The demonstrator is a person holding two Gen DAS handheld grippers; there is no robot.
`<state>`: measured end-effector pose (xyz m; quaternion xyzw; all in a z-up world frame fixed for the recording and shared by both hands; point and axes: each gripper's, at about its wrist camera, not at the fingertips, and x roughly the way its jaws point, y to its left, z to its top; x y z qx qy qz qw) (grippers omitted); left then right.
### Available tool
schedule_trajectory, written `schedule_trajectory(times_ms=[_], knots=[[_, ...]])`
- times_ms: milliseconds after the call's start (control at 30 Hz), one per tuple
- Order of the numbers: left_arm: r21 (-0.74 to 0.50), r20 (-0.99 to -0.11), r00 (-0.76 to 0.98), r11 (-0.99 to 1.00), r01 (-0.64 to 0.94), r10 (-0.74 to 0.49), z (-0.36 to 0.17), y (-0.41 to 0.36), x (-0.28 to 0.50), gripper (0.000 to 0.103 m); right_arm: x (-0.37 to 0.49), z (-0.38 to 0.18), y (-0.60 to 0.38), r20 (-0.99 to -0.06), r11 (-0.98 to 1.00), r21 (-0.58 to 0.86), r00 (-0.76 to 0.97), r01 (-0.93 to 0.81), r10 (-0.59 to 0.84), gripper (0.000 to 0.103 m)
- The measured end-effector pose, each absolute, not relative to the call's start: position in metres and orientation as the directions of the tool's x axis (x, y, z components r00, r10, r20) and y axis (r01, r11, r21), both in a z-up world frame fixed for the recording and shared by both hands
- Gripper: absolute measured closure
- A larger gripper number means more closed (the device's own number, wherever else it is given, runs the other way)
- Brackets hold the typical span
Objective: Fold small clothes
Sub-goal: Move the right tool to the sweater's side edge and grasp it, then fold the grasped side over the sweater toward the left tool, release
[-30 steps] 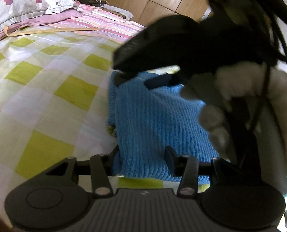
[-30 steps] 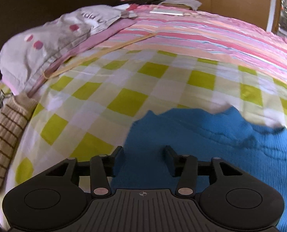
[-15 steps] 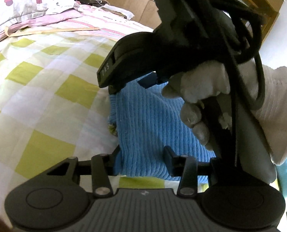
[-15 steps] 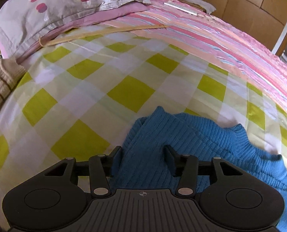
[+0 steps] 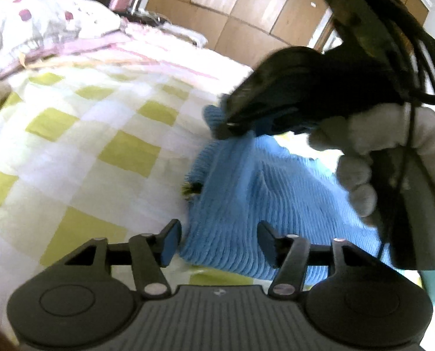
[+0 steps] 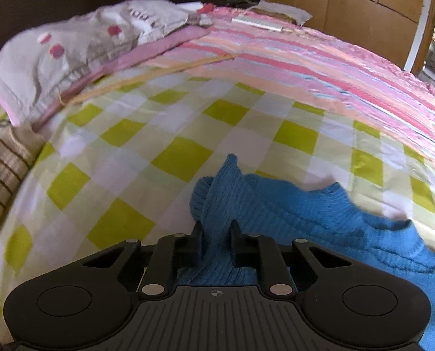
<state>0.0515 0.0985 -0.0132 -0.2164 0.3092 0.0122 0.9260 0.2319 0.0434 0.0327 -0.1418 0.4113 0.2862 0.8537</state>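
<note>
A blue knitted sweater (image 5: 246,193) lies on the yellow-checked bed sheet (image 5: 100,134). My left gripper (image 5: 218,241) is at its near hem; its jaws are opening, with the hem between them and the pads off the fabric. In the right wrist view my right gripper (image 6: 217,234) is closing, its pads pinching a bunched ridge of the sweater (image 6: 305,213). The left wrist view also shows the right gripper's tips on the sweater's far edge, held by a white-gloved hand (image 5: 363,152).
A white pillow with red spots (image 6: 71,44) lies at the head of the bed, beside a pink striped blanket (image 6: 305,67). A beige striped cloth (image 6: 1,169) sits at the left edge. Wooden wardrobe doors (image 5: 246,8) stand behind the bed.
My right gripper's jaws have closed on the sweater and drawn it up into a ridge. My left gripper's jaws have spread wider around the hem.
</note>
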Motion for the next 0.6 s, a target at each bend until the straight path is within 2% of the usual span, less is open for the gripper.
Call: schedule_trajectory(times_ms=[133, 400, 600], knots=[[-0.371, -0.555, 0.829, 0.913, -0.17, -0.072, -0.01, 0.095, 0.043, 0.027, 0.23, 0.05, 0.022, -0.759, 0.807, 0.051, 0.503, -0.588, 0.414, 0.089], [-0.317, -0.566, 0.818, 0.944, -0.096, -0.107, -0.014, 0.062, 0.045, 0.026, 0.225, 0.066, -0.021, -0.724, 0.82, 0.145, 0.505, -0.554, 0.47, 0.089], [-0.354, -0.536, 0.839, 0.928, -0.119, -0.097, -0.008, 0.063, 0.056, 0.028, 0.225, 0.072, -0.046, -0.705, 0.821, 0.205, 0.501, -0.533, 0.501, 0.089]])
